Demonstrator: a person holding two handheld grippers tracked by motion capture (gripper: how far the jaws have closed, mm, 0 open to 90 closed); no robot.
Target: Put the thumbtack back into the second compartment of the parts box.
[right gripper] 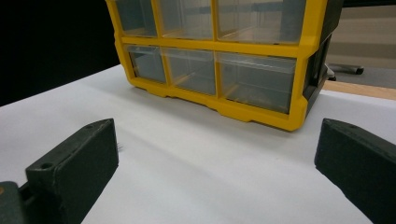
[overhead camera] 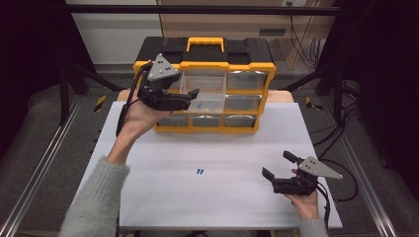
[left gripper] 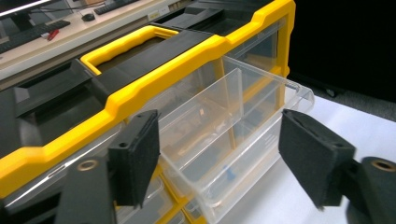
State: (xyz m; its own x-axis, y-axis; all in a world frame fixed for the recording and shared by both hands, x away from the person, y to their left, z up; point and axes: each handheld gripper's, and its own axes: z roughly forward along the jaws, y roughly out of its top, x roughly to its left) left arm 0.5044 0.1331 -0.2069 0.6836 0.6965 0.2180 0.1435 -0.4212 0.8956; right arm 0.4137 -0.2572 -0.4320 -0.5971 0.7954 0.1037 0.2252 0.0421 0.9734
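Just ahead of fingers: open drawer

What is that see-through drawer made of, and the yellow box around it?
The pulled-out clear drawer looks like glossy, transparent hard plastic: you see through its walls, and the edges catch light. The yellow and black organiser box frame seems opaque moulded plastic with a smooth, slightly shiny surface.

No readable text, labels, brands or numbers on anything in view.

We see the clear plastic drawer pulled out of the yellow organizer, just ahead between the left tool jaws.
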